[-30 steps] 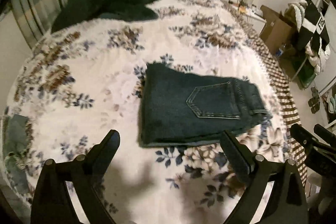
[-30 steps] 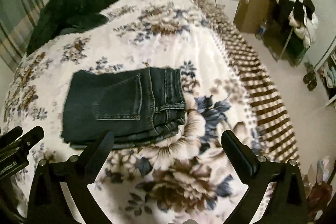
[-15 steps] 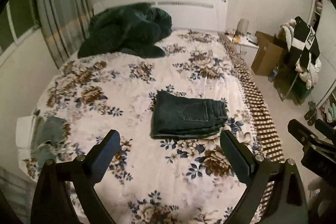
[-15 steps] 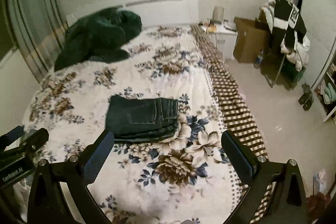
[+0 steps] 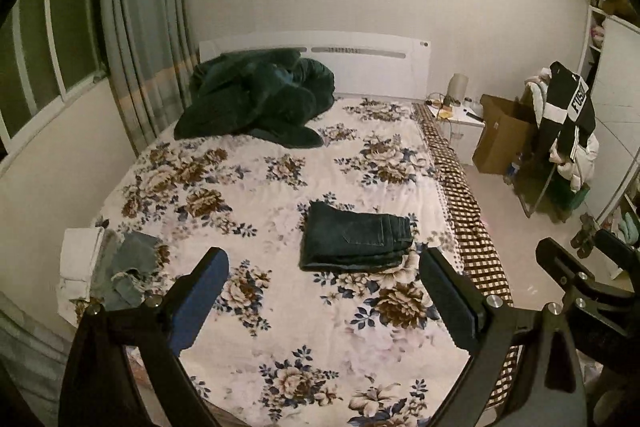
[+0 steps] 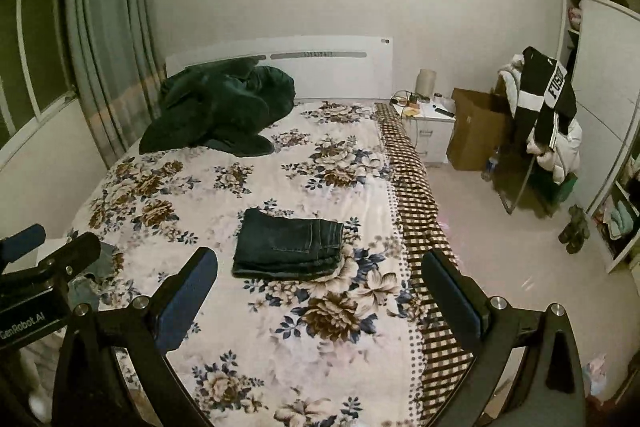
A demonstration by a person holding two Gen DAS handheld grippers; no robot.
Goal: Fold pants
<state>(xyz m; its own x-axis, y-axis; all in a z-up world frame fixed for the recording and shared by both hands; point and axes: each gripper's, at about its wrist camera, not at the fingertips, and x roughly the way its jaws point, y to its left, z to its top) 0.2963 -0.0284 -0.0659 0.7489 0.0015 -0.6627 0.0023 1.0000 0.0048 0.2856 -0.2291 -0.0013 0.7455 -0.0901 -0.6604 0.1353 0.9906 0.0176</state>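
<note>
Dark blue jeans (image 5: 354, 241) (image 6: 288, 247) lie folded into a neat rectangle, back pocket up, on the flowered bedspread (image 5: 280, 179) (image 6: 224, 187) near the bed's right side. My left gripper (image 5: 322, 269) is held well back from the bed, open, nothing between its fingers. My right gripper (image 6: 318, 269) is likewise open and empty, far short of the jeans. Each gripper shows at the edge of the other's view.
A dark green blanket (image 5: 256, 99) is heaped by the white headboard. Pale folded clothes (image 5: 104, 263) lie at the bed's left edge. Right of the bed are a nightstand (image 6: 428, 131), a cardboard box (image 6: 476, 127) and a clothes-laden rack (image 6: 544, 123). Curtains hang on the left.
Both grippers have pulled far back and up from the folded jeans, so the whole bed and room now show. The jeans have not moved.
</note>
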